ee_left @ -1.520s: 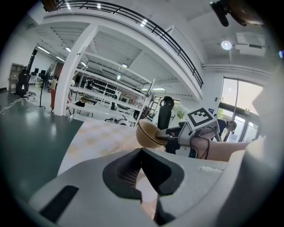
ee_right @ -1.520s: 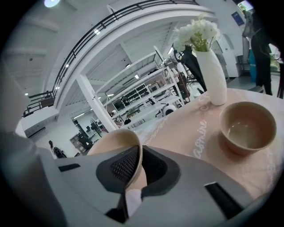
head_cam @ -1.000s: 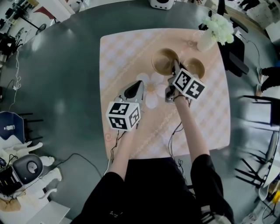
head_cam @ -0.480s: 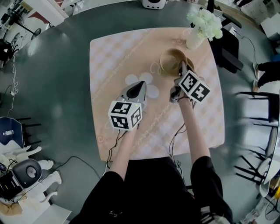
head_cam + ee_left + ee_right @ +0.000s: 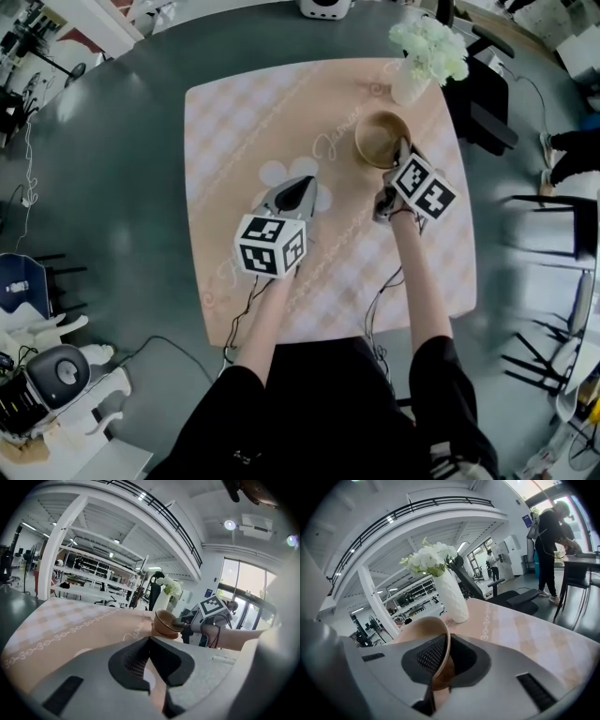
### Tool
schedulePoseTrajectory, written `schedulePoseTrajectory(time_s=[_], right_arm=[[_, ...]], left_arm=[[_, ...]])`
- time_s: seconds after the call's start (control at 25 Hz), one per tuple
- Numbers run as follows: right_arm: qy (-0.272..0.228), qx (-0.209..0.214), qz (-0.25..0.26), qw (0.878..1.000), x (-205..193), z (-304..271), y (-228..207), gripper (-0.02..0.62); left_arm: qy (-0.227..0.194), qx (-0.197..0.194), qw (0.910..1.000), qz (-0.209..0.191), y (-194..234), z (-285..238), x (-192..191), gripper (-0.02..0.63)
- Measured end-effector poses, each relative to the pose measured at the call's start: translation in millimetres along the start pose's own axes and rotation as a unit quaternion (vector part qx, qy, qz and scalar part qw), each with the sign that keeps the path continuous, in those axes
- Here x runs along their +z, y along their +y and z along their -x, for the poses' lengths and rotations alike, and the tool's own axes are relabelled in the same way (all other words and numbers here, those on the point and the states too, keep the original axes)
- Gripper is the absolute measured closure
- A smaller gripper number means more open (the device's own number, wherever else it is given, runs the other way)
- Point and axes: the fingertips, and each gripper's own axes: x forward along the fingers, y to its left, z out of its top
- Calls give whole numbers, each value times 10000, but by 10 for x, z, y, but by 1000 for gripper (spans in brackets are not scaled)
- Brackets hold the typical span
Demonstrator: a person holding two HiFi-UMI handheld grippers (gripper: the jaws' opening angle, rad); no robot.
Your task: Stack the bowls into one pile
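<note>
The right gripper [image 5: 401, 152] is clamped on the near rim of a round tan ceramic bowl [image 5: 380, 138], 1 pad inside and 1 outside the wall. The bowl sits tilted, low over the far right part of the square peach checked tablecloth [image 5: 281, 112], near the white ribbed vase of white flowers [image 5: 410, 86]. The left gripper [image 5: 305, 184] hangs over the cloth's middle, its jaws together on nothing.

A rim pinch lets a bowl swing, so I would keep the squeeze firm, level the bowl, travel low and slowly, steer clear of the vase, and let go only once it sits centred.

Count: 1 bowl outline shows from above. The left gripper view shows a band beneath it, either a foot or a 2nd nested bowl; I cannot tell which. There are 1 vase, 1 cloth and 2 grippers.
</note>
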Motion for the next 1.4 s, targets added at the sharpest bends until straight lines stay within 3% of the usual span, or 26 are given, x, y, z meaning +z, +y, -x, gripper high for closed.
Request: schedulePoseTrajectory(time_s=[0.32,0.76,0.92,1.16,1.28,1.4], right_arm=[[267,-183,179,9993,-71,-23,-198,581],[444,-93,1032,9936,-46,-73,-116,567],[377,-93,1300,9908,-9,-64,-100,514],[363,-103,1084,9934,30,7,-162,489],[361,150,808,9960,44,105,-146,514],[340,439,830,9950,37,250,-58,589]], left_arm=[[105,-9,9999,57,-68,-52,-80,609],[144,-1,9998,105,-148,-87,-118,609],[163,83,9997,147,-143,-88,-124,609],[56,115,9998,173,-213,-51,-71,609],[-96,189,9996,171,-221,24,16,609],[-271,252,9992,119,-239,144,121,609]])
